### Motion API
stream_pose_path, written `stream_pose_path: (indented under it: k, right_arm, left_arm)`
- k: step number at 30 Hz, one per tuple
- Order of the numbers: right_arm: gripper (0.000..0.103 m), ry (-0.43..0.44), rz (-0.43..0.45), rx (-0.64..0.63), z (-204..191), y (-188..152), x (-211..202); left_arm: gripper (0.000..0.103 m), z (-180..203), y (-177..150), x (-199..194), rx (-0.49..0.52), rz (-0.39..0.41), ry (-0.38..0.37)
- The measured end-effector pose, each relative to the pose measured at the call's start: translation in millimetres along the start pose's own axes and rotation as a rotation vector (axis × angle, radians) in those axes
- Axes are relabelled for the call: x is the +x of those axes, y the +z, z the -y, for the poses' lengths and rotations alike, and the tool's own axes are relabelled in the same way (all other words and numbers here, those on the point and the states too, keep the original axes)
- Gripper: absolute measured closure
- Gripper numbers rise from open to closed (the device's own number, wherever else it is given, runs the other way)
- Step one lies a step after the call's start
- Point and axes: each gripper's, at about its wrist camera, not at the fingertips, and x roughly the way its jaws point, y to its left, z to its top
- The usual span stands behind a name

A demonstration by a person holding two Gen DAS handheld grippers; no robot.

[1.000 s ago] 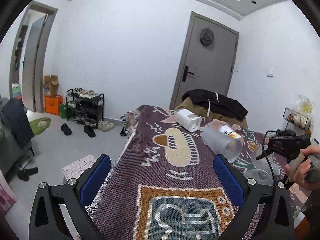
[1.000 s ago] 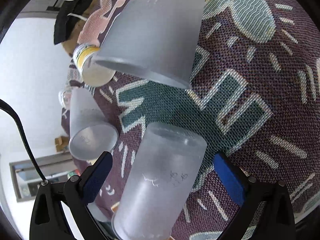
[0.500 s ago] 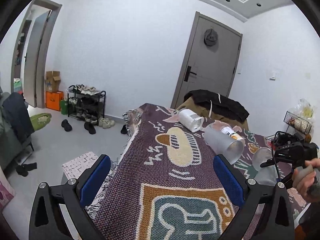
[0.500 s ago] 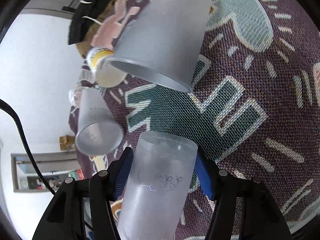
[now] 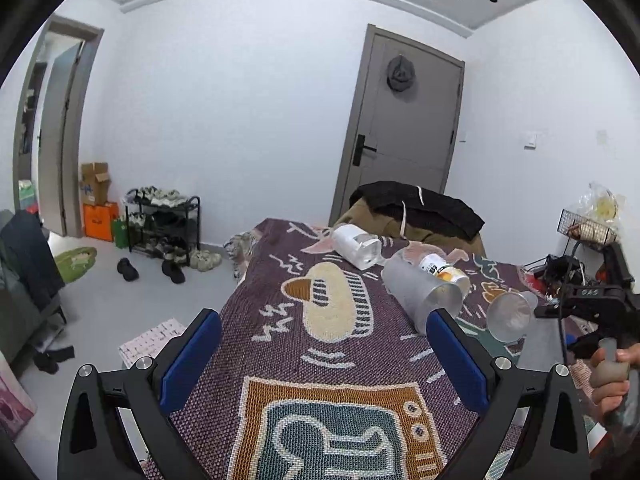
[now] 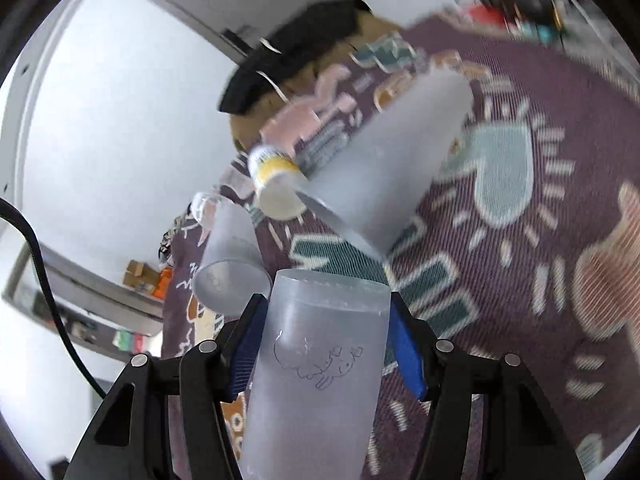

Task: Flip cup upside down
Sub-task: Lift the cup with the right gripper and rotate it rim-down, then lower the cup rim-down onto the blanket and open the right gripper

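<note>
My right gripper point(image 6: 326, 344) is shut on a frosted plastic cup point(image 6: 316, 376) with a small line drawing on its side, and holds it above the patterned blanket point(image 6: 520, 200). The same cup shows in the left wrist view point(image 5: 510, 316), lifted at the right with its round end facing the camera, under the right gripper's black body point(image 5: 596, 304). My left gripper point(image 5: 324, 356) is open and empty over the near part of the blanket point(image 5: 320, 360).
A large frosted cup point(image 6: 384, 168) lies on its side beside a yellow-labelled cup point(image 6: 276, 188); a smaller frosted cup point(image 6: 232, 264) lies at the left. A white cup point(image 5: 356, 246) lies farther back. Dark clothes point(image 5: 416, 204) are piled at the blanket's far end.
My right gripper closed on the frosted cup, lifted it off the blanket and tilted it. The left gripper stayed open and hardly moved.
</note>
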Motion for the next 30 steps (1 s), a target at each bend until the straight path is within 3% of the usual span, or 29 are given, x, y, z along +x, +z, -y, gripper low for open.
stream_pose_path:
  k: [7, 13, 18, 23, 30]
  right_arm:
    - [0.044, 0.019, 0.173, -0.215, -30.4, -0.8, -38.9]
    - [0.044, -0.058, 0.367, -0.490, -66.4, -13.0, -57.0]
    - [0.044, -0.067, 0.434, -0.625, -82.8, -28.6, -59.9]
    - [0.044, -0.046, 0.443, -0.681, -90.7, -39.1, -49.8]
    - [0.044, -0.082, 0.475, -0.753, -96.6, -47.3, -30.8]
  left_arm:
    - [0.000, 15.7, 5.7, -3.3, 0.040, 0.002, 0.007]
    - [0.000, 24.6, 12.1, -8.3, 0.071, 0.016, 0.027]
    - [0.000, 27.0, 14.3, -5.7, 0.082, -0.012, 0.045]
    - [0.000, 28.7, 18.2, -7.6, 0.085, -0.025, 0.069]
    - [0.000, 27.3, 19.6, -9.9, 0.086, -0.027, 0.093]
